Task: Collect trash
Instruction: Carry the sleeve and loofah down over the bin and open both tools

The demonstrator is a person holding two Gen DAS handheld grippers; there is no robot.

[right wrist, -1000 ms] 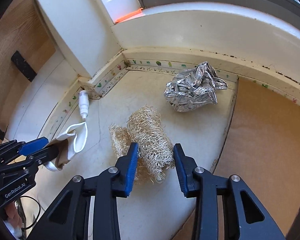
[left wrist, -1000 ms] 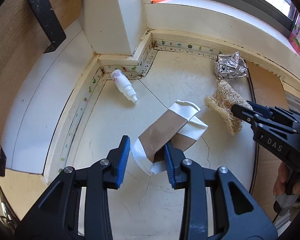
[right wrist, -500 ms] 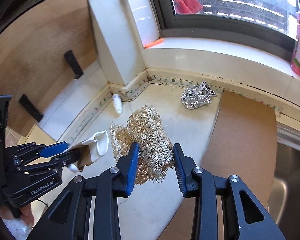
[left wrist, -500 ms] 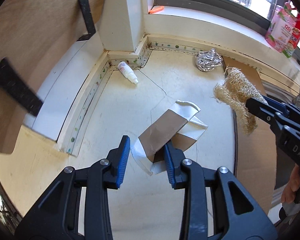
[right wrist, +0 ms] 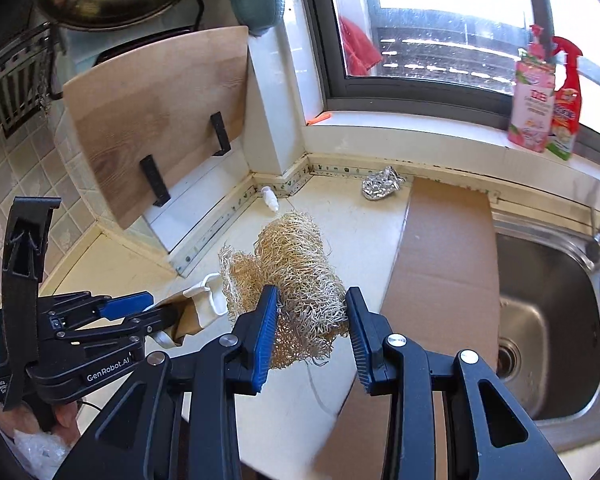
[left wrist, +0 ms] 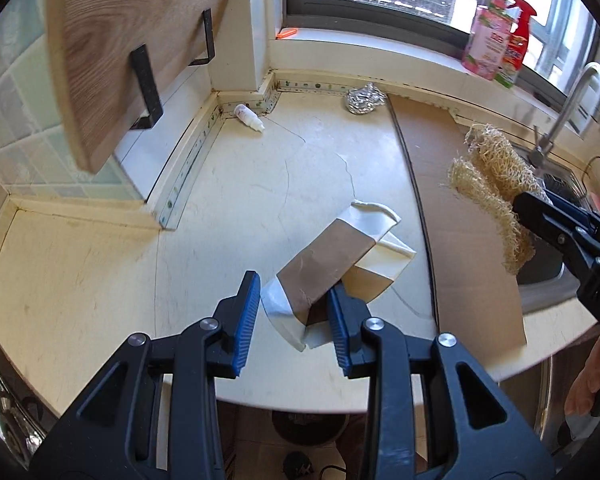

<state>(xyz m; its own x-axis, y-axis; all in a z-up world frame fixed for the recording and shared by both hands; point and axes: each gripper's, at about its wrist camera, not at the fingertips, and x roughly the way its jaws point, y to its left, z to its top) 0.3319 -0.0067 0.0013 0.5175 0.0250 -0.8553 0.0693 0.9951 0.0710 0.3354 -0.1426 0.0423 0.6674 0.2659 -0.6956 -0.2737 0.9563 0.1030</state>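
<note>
Both grippers clamp trash: left gripper (left wrist: pixel 294 312) a paper cup (left wrist: pixel 324 270), right gripper (right wrist: pixel 312 328) a loofah (right wrist: pixel 296 276).

Strong daylight from the window (right wrist: pixel 440 32) glares over my worktop (left wrist: pixel 100 264), with fisheye bending, dark corners and slight edge blur throughout.

Daylight is entering through a dark-framed window (right wrist: pixel 440 40) at 12 o'clock in the right wrist view. A white sill (right wrist: pixel 420 132) is running beneath it. A cream countertop (left wrist: pixel 80 264) is filling the centre. A steel sink (right wrist: pixel 548 320) is sitting at 3 o'clock, its faucet (left wrist: pixel 568 100) rising at 2 o'clock in the left wrist view. A wooden board (right wrist: pixel 160 120) is leaning on the tiled wall (left wrist: pixel 8 92) at 10 o'clock.
</note>
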